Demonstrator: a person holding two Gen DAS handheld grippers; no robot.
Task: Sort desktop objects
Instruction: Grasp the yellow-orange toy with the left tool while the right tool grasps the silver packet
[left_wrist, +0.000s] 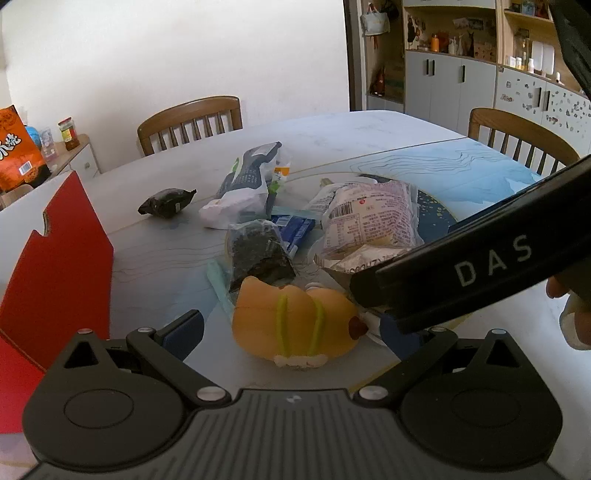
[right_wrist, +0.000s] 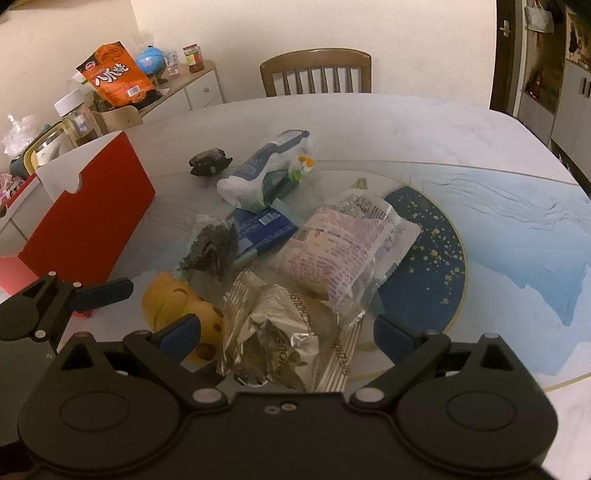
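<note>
Foil snack packet (right_wrist: 280, 332), crinkled silver, lies between my right tool's (right_wrist: 286, 336) spread jaws at the pile's near edge; close squarely. Left tool (left_wrist: 291, 328) spread around yellow plush toy (left_wrist: 295, 321).

6 snack packets (right_wrist: 340, 251), 1 hot-dog toy (left_wrist: 295, 325), 1 red box (right_wrist: 88, 221), 2 chairs (left_wrist: 190, 122).
</note>
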